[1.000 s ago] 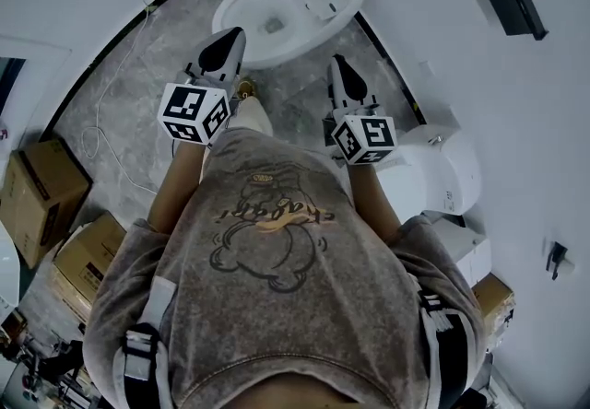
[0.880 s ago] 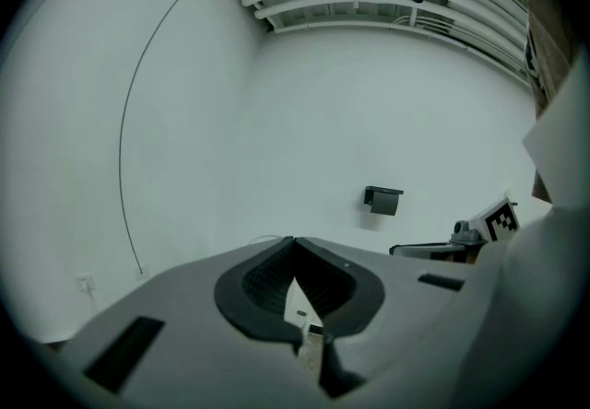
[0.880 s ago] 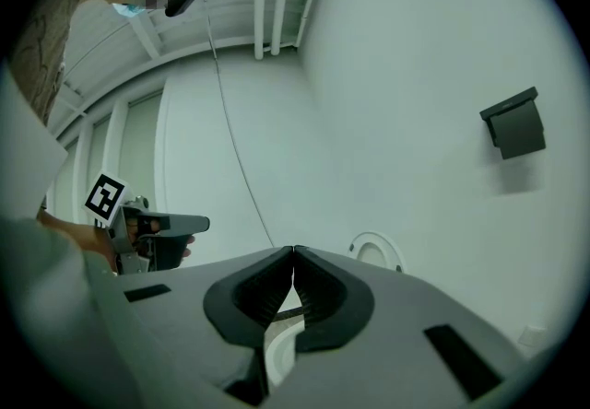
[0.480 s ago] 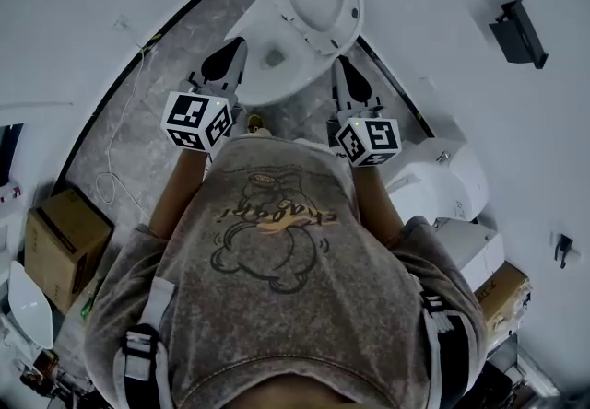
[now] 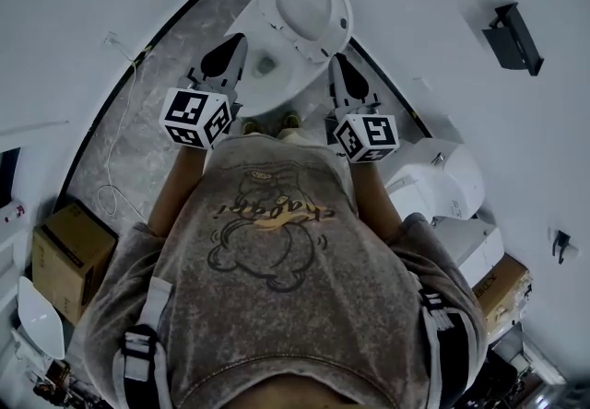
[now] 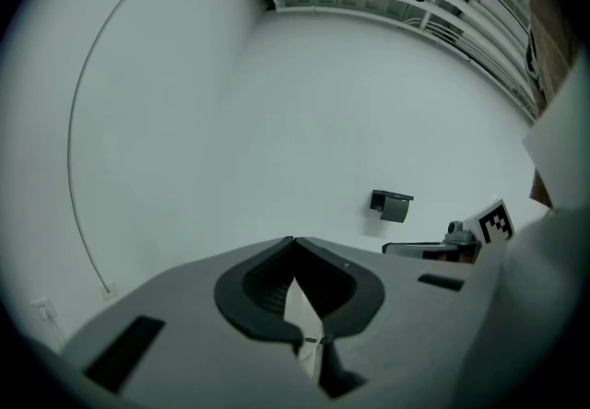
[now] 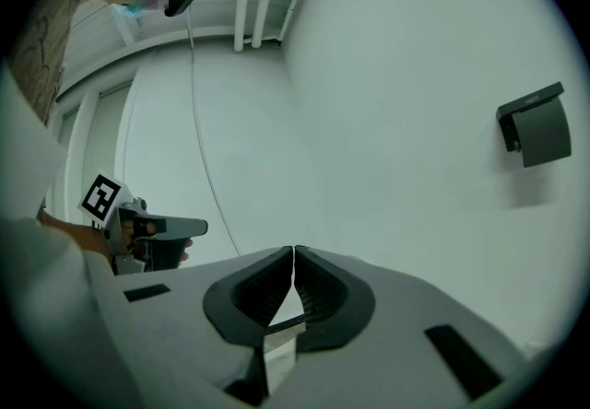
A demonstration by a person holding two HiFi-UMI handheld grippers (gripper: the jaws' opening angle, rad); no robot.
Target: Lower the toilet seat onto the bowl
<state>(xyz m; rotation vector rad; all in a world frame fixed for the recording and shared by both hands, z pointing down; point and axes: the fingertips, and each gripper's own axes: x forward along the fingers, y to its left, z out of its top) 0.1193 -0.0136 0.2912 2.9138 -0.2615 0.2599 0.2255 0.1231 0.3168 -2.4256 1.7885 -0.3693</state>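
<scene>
Now we stand closer: over the last second the bowl (image 5: 277,103) has come from well ahead of us to between our hands, at the far edge of the floor (image 5: 147,122) where it meets the wall. The left gripper (image 5: 234,44) hangs over the bowl's left rim and the right gripper (image 5: 337,64) sits just beside its right side. Both claws are pressed together with nothing between them. The toilet seat (image 5: 306,9) is still raised, leaning back toward the wall, untouched. So the approach looks done; next, we judge, a closed tip must hook the seat's top edge and tip it forward.
</scene>
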